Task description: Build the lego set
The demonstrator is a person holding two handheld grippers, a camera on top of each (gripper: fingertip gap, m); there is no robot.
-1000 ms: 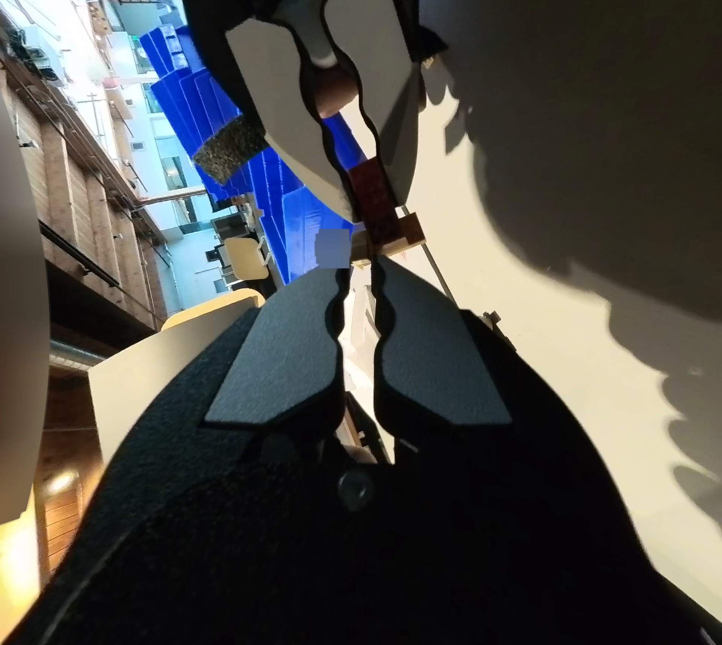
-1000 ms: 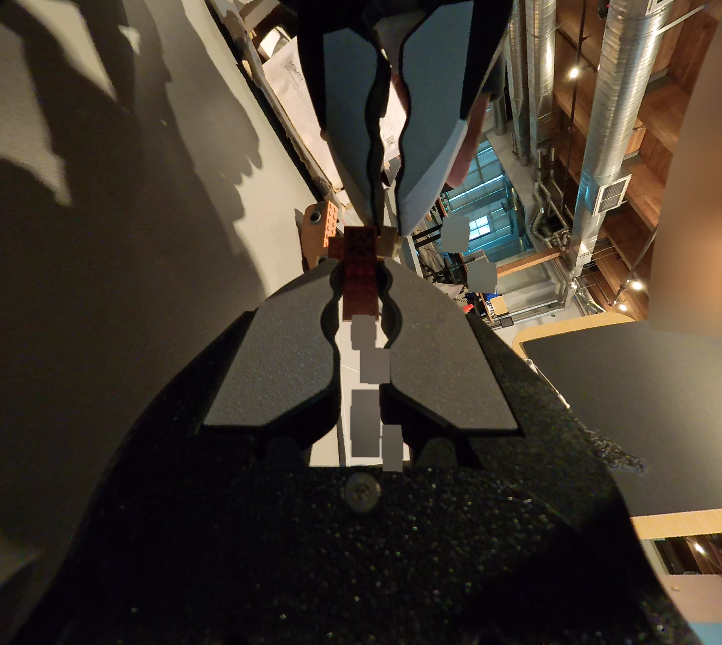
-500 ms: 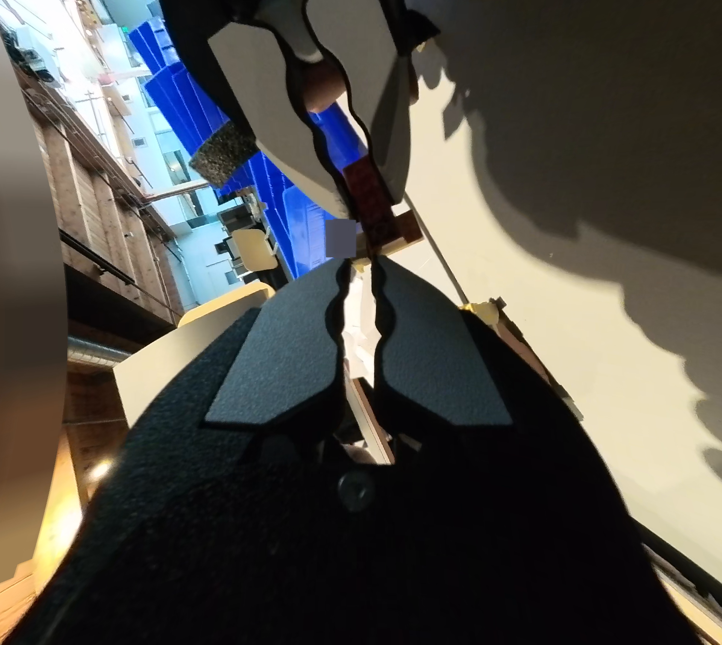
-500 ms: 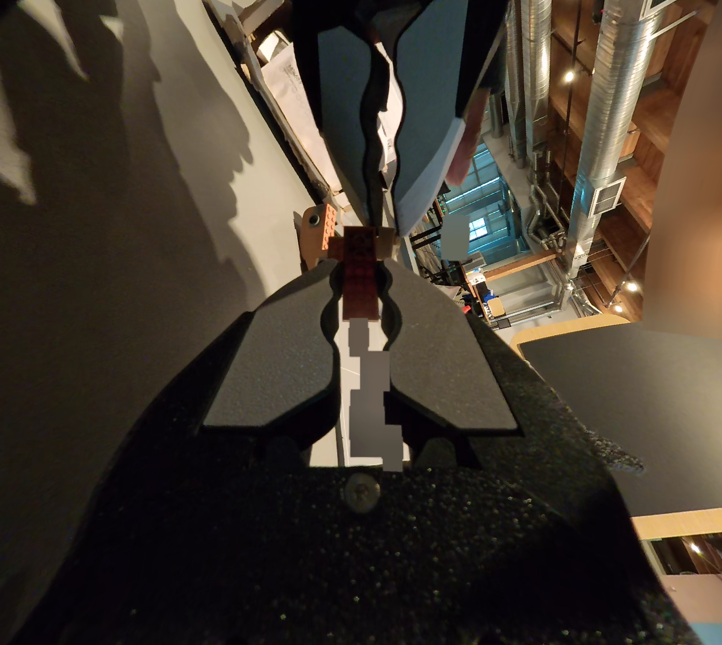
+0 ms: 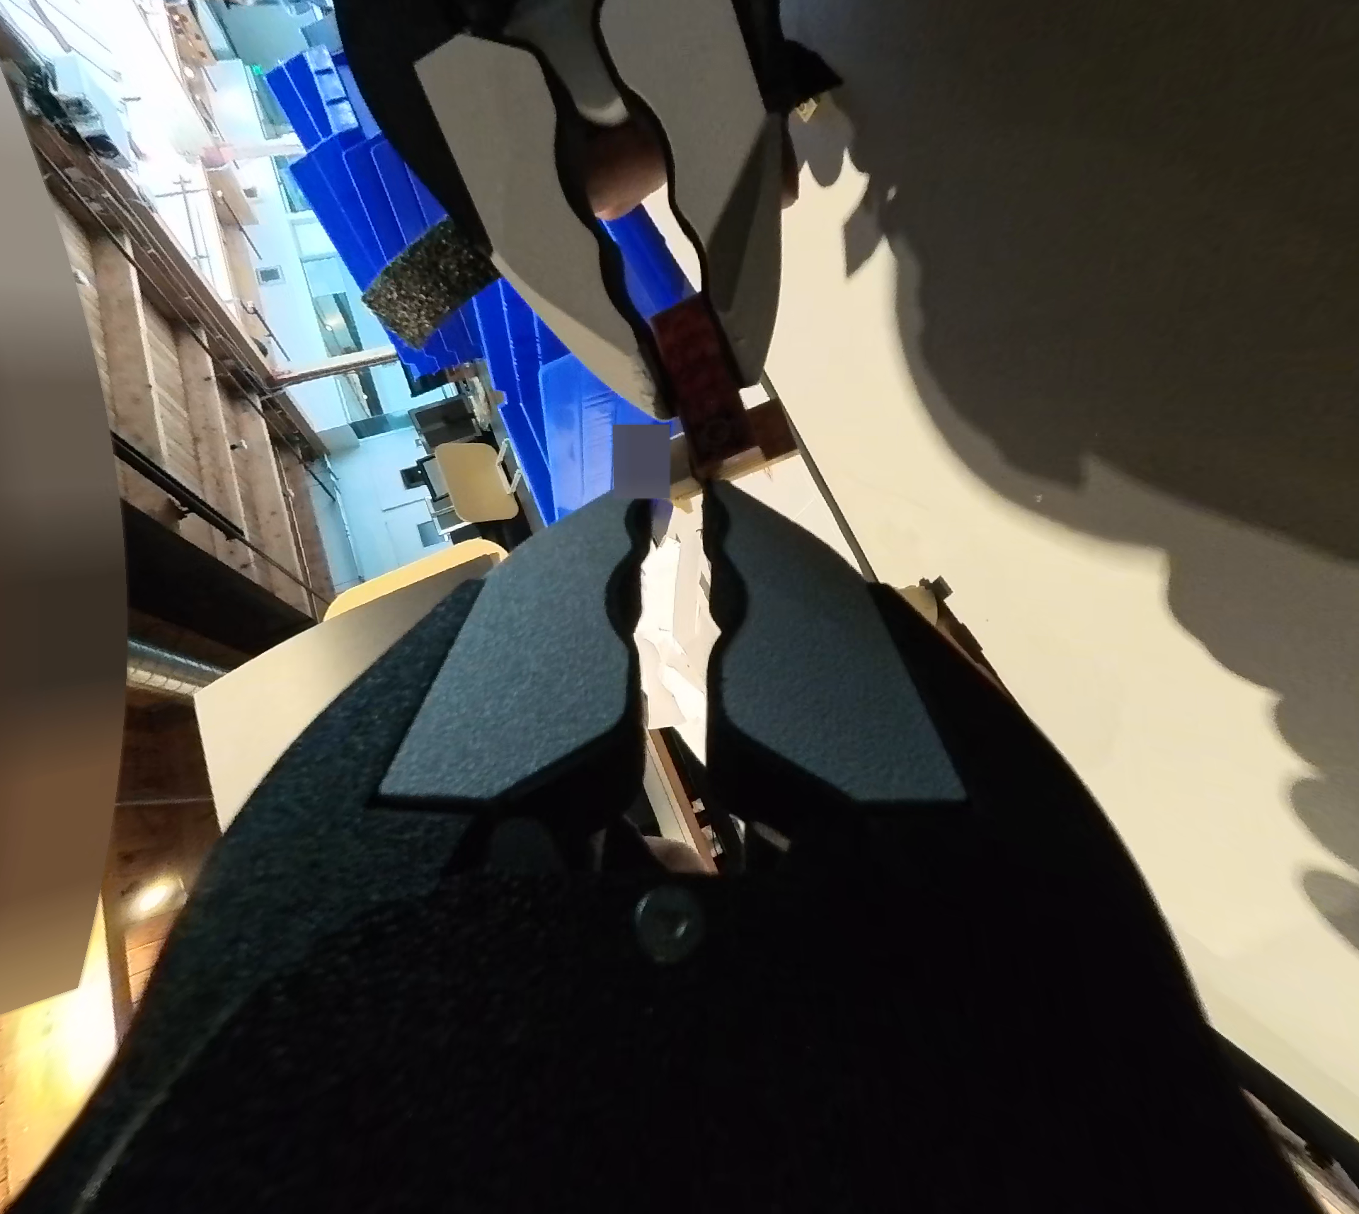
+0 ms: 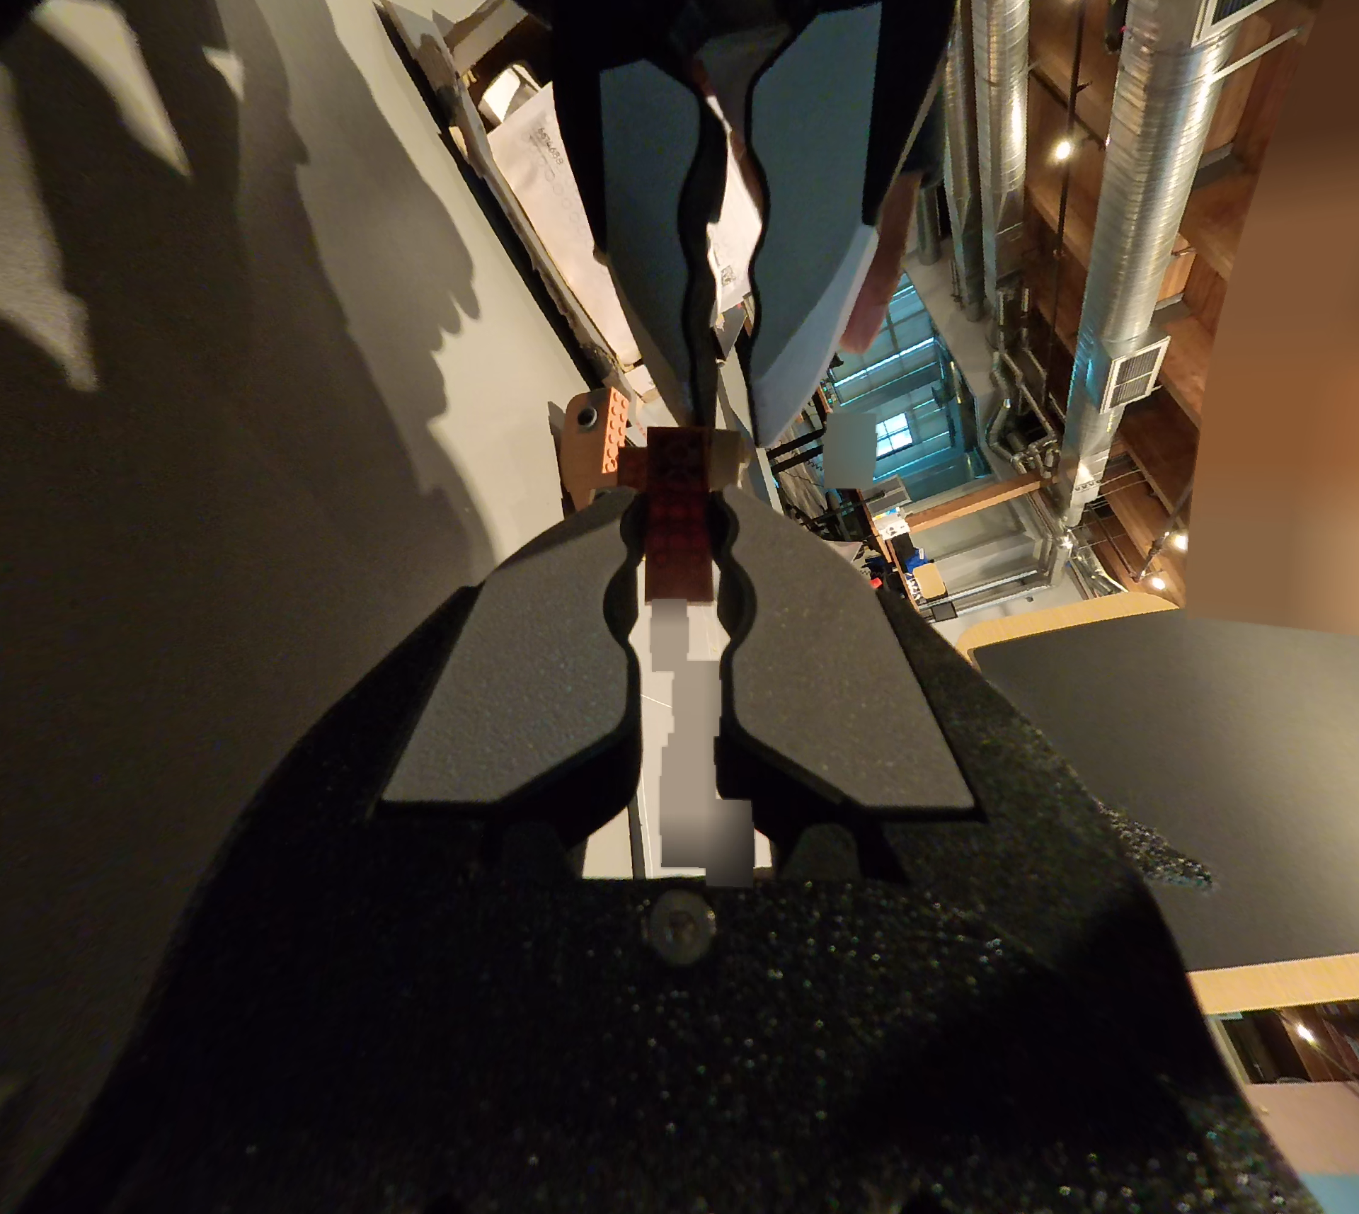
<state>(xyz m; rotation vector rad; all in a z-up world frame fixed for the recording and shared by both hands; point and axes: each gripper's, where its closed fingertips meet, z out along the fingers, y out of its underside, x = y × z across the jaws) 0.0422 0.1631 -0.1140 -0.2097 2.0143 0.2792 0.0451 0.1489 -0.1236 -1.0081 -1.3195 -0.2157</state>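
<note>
While right gripper [image 6: 676, 517] jaws pinch the dark red brick [image 6: 678, 517], left gripper [image 5: 680, 502] jaws nearly together at its tip.

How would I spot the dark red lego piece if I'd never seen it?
Find the two black grippers held nose to nose above the pale table. The right gripper pinches the dark red brick between its fingers. It is long, narrow and studded, and much darker than the orange piece and the tan piece beside its far end.
</note>
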